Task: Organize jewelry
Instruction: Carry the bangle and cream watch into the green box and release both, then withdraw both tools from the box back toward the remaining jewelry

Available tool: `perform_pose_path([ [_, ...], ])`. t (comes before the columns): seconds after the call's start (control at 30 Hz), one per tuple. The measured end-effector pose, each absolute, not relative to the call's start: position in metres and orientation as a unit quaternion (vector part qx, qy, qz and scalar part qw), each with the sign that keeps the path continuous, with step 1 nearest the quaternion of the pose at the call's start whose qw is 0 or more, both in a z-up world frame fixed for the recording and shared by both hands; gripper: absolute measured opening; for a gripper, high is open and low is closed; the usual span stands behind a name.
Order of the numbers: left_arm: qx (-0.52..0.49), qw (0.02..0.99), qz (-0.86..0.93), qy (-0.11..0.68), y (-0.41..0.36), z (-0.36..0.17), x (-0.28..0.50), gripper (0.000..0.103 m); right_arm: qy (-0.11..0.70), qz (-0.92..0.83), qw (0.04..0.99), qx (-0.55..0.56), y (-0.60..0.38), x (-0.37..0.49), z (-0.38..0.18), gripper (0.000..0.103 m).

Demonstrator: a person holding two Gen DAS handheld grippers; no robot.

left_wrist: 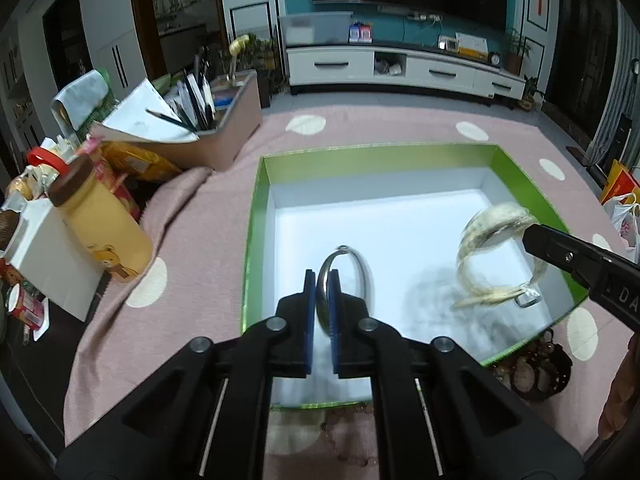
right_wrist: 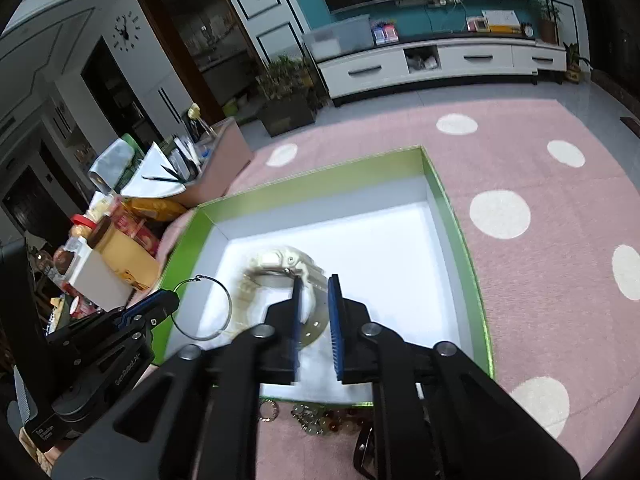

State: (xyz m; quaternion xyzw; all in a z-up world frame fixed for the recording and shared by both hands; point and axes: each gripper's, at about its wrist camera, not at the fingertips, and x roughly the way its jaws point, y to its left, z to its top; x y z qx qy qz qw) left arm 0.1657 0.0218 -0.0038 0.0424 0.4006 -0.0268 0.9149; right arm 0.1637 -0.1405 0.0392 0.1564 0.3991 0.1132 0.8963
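Observation:
A green box with a white inside lies open on the pink dotted cloth. My left gripper is shut on a thin silver hoop, held upright over the box's near left part. The right wrist view shows the same hoop at the left gripper. A cream watch appears blurred at the tip of my right gripper, above the box floor. In the right wrist view, the right gripper has its jaws apart. The watch is just ahead, its strap between the pads with room to spare.
Loose beads and a dark bead bracelet lie on the cloth at the box's near edge. A yellow bottle, snack packets and a pen holder crowd the left side. A hand shows at the right edge.

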Motion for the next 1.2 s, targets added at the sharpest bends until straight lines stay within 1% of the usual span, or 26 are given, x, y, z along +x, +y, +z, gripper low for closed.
perform_pose_path([
  [0.03,0.041,0.914,-0.024,0.403,0.022,-0.006,0.168,0.006,0.402,0.107,0.896,0.154,-0.141,0.166,0.037,0.024],
  [0.07,0.038,0.912,-0.025,0.407,0.023,-0.007,0.171,0.008,0.402,0.103,0.897,0.150,-0.141,0.166,0.036,0.025],
  [0.1,0.036,0.911,-0.026,0.410,0.023,-0.008,0.172,0.019,0.401,0.100,0.899,0.147,-0.142,0.166,0.036,0.028],
  [0.13,0.035,0.911,-0.024,0.410,0.024,-0.008,0.172,0.040,0.399,0.098,0.900,0.147,-0.144,0.165,0.037,0.034],
  [0.17,0.033,0.911,-0.023,0.410,0.025,-0.008,0.172,0.050,0.398,0.097,0.900,0.149,-0.145,0.164,0.038,0.038],
  [0.2,0.030,0.911,-0.026,0.411,0.026,-0.008,0.170,0.062,0.393,0.097,0.901,0.153,-0.149,0.160,0.040,0.039],
  [0.23,0.028,0.910,-0.028,0.412,0.027,-0.007,0.169,0.066,0.390,0.097,0.902,0.157,-0.153,0.157,0.041,0.042],
  [0.3,0.025,0.910,-0.036,0.412,0.029,-0.006,0.164,0.070,0.382,0.093,0.905,0.164,-0.166,0.147,0.046,0.046],
  [0.37,0.028,0.911,-0.039,0.409,0.028,-0.002,0.158,0.080,0.376,0.085,0.907,0.169,-0.182,0.134,0.049,0.048],
  [0.4,0.033,0.914,-0.036,0.402,0.028,0.001,0.153,0.088,0.374,0.079,0.908,0.171,-0.191,0.126,0.050,0.048],
  [0.47,0.030,0.916,-0.043,0.397,0.029,0.005,0.144,0.089,0.372,0.066,0.909,0.173,-0.208,0.111,0.052,0.048],
  [0.5,0.024,0.917,-0.044,0.396,0.030,0.007,0.140,0.093,0.372,0.061,0.910,0.174,-0.215,0.104,0.052,0.048],
  [0.53,0.021,0.917,-0.045,0.396,0.032,0.008,0.137,0.095,0.373,0.054,0.909,0.176,-0.223,0.096,0.052,0.049],
  [0.63,0.007,0.918,-0.046,0.393,0.037,0.013,0.124,0.097,0.379,0.044,0.907,0.180,-0.236,0.075,0.048,0.050],
  [0.9,-0.026,0.915,-0.067,0.398,0.042,0.014,0.080,0.098,0.402,0.050,0.892,0.199,-0.241,0.036,0.029,0.050],
  [1.2,-0.053,0.882,-0.118,0.452,0.035,-0.021,0.039,0.098,0.423,0.077,0.879,0.207,-0.225,0.013,0.012,0.050],
])
